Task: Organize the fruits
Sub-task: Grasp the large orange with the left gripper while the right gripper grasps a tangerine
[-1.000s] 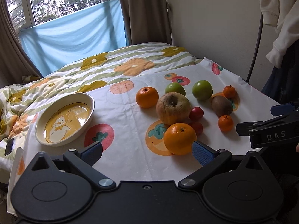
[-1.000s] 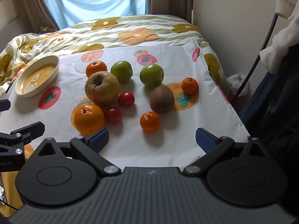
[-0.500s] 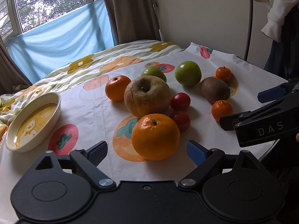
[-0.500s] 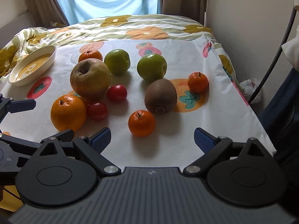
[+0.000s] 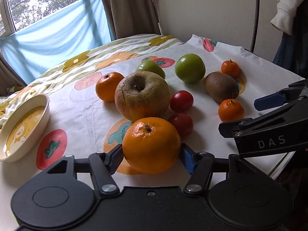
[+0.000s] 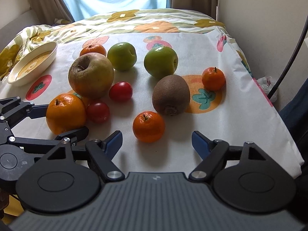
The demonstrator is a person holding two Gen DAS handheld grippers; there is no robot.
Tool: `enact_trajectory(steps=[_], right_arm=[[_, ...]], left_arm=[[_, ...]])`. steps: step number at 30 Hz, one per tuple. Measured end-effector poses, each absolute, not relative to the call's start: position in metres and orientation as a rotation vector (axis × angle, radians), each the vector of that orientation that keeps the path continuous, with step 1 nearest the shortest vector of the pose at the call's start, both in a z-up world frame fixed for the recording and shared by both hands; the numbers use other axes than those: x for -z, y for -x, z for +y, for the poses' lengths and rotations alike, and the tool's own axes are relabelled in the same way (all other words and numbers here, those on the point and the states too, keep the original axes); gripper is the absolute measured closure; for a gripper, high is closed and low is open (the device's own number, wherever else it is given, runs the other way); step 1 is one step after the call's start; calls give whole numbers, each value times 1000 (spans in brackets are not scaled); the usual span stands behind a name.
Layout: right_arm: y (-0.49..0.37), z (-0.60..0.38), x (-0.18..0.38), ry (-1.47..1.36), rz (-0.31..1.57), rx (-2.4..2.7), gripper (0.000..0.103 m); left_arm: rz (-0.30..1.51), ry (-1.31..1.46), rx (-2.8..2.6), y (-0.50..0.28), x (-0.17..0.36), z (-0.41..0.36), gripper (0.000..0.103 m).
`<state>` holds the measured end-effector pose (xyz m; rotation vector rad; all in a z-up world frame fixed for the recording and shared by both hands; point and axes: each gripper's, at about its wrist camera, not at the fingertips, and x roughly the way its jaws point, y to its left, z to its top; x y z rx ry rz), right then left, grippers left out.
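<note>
Left claw (image 5: 151,152) has just been closing and now pinches the big orange (image 5: 151,145) near the cloth's (image 5: 80,113) front edge, so a careless lift could nudge the touching tomato (image 5: 181,124) rolling off.

We see a bed (image 6: 157,22) under a flowered quilt (image 5: 80,61), with a white fruit-print cloth (image 6: 221,119) spread over its near end. On the cloth lie a big orange (image 5: 152,144), a wrinkled apple (image 5: 142,96), two green apples, two tomatoes, a kiwi (image 6: 171,94) and three mandarins. A yellow dish (image 5: 23,127) sits at the cloth's left edge.
</note>
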<state>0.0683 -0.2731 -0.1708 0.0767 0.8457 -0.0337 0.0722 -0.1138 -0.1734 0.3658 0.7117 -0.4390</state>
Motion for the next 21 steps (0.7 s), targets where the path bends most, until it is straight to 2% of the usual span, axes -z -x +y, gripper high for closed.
enact_trajectory(steps=[6, 14, 18, 21], right_arm=[[-73, -269, 174, -59, 853, 23, 25], [-77, -262, 175, -40, 845, 25, 37], [-80, -262, 173, -34, 843, 23, 50], [-79, -261, 171, -24, 840, 28, 51]], left_arm=[[720, -356, 429, -71, 173, -113, 37], [718, -365, 410, -68, 172, -110, 37], [720, -359, 396, -68, 172, -108, 37], [721, -359, 382, -67, 172, -106, 37]])
